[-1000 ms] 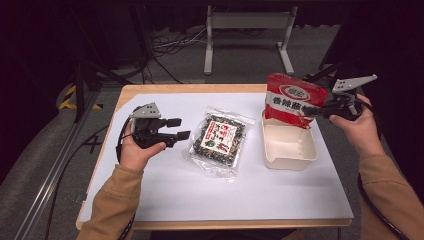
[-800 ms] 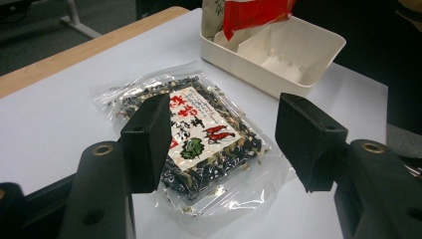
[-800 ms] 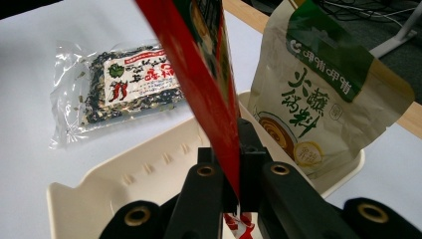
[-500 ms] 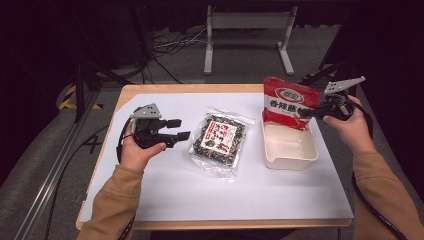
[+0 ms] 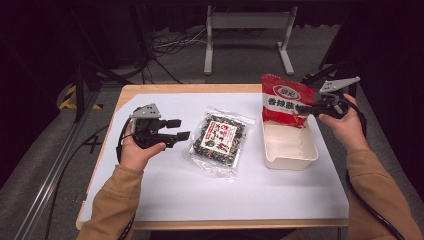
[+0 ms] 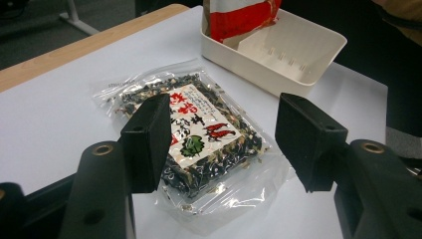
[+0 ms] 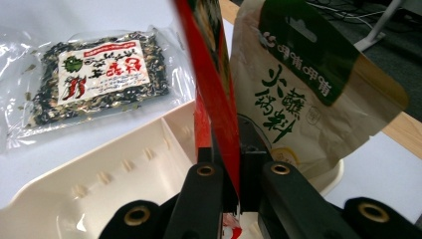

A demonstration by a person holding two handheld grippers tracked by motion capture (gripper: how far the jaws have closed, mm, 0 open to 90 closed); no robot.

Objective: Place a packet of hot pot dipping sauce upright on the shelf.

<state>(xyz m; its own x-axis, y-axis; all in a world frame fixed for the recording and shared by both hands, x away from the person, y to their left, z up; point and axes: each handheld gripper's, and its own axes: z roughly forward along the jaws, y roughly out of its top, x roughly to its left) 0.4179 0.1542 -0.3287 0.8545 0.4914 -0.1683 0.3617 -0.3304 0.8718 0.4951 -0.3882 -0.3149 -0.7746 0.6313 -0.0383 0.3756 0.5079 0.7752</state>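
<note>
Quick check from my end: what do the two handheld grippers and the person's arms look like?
Both are black. The left gripper has two blocky rectangular jaws on rounded arms with brass-ringed holes, and a grey three-cornered plate on top. The right gripper carries the same grey plate. A black cable trails from each. The person wears tan long sleeves.

Left tool [image 5: 176, 129] gapes wide (idle); right tool [image 5: 306, 109] clamped.

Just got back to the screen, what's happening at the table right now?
The right gripper is shut on a red snack bag, holding it upright over the far end of the white tray. A tan pouch stands beside it. The left gripper is open, pointing at the clear packet of dark dried food lying on the table.
</note>
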